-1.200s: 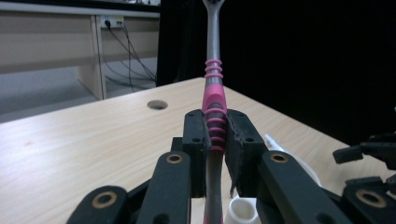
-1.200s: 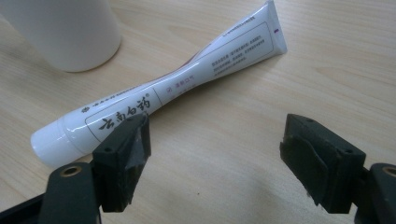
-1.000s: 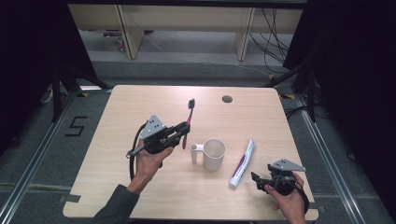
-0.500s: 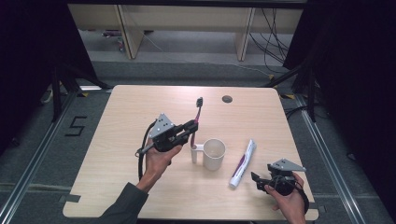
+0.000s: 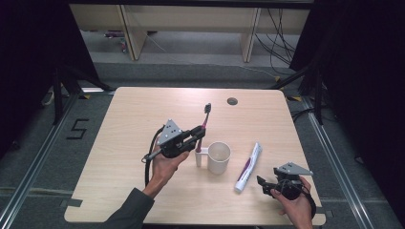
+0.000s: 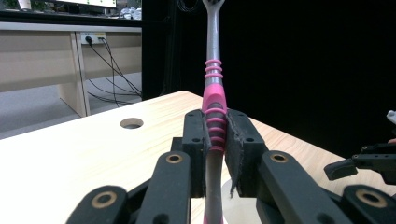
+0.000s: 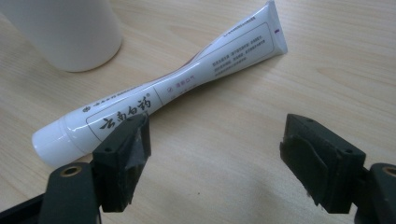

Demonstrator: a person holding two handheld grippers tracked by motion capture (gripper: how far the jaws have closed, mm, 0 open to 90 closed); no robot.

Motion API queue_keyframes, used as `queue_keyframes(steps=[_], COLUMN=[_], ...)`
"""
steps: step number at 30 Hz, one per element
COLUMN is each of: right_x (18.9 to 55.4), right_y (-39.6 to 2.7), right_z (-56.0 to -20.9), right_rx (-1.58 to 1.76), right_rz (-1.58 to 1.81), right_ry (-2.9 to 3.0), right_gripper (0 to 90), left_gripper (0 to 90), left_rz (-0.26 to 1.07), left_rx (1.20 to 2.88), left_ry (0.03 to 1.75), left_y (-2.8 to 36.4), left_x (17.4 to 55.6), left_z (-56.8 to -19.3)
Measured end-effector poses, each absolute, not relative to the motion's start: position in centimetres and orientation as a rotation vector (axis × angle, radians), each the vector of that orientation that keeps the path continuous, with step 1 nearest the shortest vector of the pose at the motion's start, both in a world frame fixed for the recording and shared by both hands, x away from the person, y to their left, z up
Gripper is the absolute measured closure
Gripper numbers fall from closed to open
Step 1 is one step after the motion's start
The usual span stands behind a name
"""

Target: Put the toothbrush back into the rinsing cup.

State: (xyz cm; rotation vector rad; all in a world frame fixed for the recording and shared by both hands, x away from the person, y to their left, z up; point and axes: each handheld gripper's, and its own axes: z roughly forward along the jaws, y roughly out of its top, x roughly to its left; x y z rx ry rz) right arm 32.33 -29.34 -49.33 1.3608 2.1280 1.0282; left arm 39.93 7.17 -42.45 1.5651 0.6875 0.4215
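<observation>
A toothbrush (image 5: 206,116) with a pink and grey handle stands nearly upright in my left gripper (image 5: 199,133), which is shut on its handle just left of a white mug (image 5: 219,157). In the left gripper view the pads (image 6: 239,149) squeeze the toothbrush's (image 6: 213,93) ribbed pink grip, bristle end up. A white toothpaste tube (image 5: 249,167) lies on the table right of the mug. My right gripper (image 5: 263,183) rests low by the tube's cap end, open. In the right gripper view the tube (image 7: 187,79) lies just beyond the left jaw and nothing sits between the jaws of that gripper (image 7: 215,149).
The wooden table (image 5: 133,119) has a round cable hole (image 5: 232,101) near its far edge. The mug (image 7: 70,32) stands close behind the tube in the right gripper view. The right gripper (image 6: 369,163) appears at the right edge of the left gripper view.
My left gripper has carried the toothbrush a little to the right, closer to the mug, and tipped it more upright. The right gripper has kept still.
</observation>
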Motion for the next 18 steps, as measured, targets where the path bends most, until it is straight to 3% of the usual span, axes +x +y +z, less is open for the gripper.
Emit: queue_keyframes(steps=[18], right_x=[32.4], right_y=[-29.3], right_z=[-49.4], right_rx=[1.373], right_rz=[1.036], right_ry=[2.134], right_gripper=[25.0], left_gripper=[78.4], left_rz=[0.422], left_rx=[1.582], left_ry=[0.699], left_y=[7.2], left_x=[39.6], left_z=[-44.5])
